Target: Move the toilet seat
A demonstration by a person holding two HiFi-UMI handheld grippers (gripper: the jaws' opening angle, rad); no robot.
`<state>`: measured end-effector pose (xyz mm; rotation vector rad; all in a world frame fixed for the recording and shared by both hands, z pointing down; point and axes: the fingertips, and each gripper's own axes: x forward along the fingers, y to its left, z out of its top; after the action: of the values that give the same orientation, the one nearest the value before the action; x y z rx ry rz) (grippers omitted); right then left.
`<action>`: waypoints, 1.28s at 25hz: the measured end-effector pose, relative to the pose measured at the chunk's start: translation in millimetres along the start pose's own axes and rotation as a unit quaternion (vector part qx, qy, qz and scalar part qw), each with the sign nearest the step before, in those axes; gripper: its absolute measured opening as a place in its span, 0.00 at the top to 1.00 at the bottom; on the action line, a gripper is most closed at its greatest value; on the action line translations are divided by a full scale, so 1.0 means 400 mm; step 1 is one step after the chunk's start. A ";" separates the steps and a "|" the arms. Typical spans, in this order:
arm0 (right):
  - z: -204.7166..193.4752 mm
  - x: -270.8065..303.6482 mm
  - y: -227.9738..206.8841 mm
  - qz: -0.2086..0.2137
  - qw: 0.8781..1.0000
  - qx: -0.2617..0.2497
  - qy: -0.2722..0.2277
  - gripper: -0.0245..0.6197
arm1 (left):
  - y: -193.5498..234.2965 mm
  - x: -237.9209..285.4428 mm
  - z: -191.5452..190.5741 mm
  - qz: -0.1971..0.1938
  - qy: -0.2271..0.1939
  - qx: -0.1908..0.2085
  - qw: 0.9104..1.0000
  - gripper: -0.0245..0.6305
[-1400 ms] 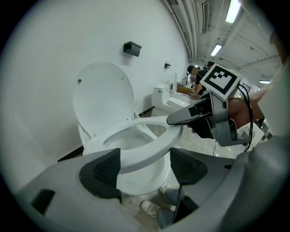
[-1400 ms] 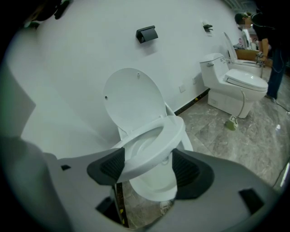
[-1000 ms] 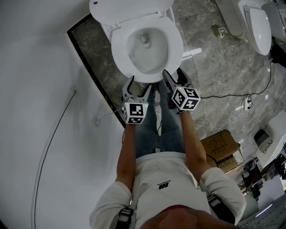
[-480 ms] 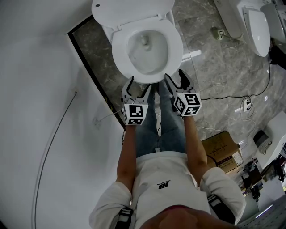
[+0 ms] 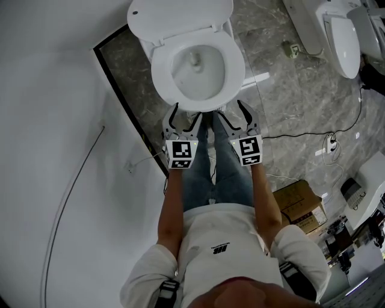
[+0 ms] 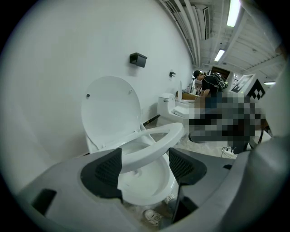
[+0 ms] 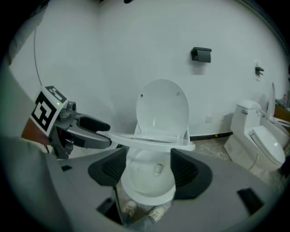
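The white toilet seat is lifted a little off the bowl, with the lid upright against the wall behind it. My left gripper is open at the seat's front left rim. In the left gripper view the seat runs between the jaws of this gripper and touches the left pad. The right gripper view shows the left gripper meeting the seat at its front edge. My right gripper is open and empty before the bowl's front right, apart from the seat.
A white wall runs close along the left. A second toilet stands at the far right. A cable and a cardboard box lie on the marble floor to the right. The person's legs are right below the grippers.
My right gripper has turned from slanted to straight and drawn slightly back and left. The left gripper has stayed at the seat's front rim.
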<state>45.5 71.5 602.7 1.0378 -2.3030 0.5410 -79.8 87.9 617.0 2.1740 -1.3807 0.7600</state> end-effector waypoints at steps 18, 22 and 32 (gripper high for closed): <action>0.132 0.033 0.017 0.020 0.999 -0.039 -0.030 0.55 | 0.023 -0.009 0.078 0.022 -0.021 -0.008 1.000 0.48; 0.146 0.036 0.014 0.024 0.998 -0.041 -0.028 0.55 | 0.029 -0.009 0.087 0.025 -0.020 -0.013 0.999 0.48; 0.192 0.039 0.005 0.029 0.998 -0.045 -0.033 0.55 | 0.047 -0.013 0.135 0.030 -0.028 -0.016 0.999 0.49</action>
<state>11.1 21.4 553.2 0.9630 -2.3980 0.4279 -87.4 49.8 574.5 2.1542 -1.4813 0.6975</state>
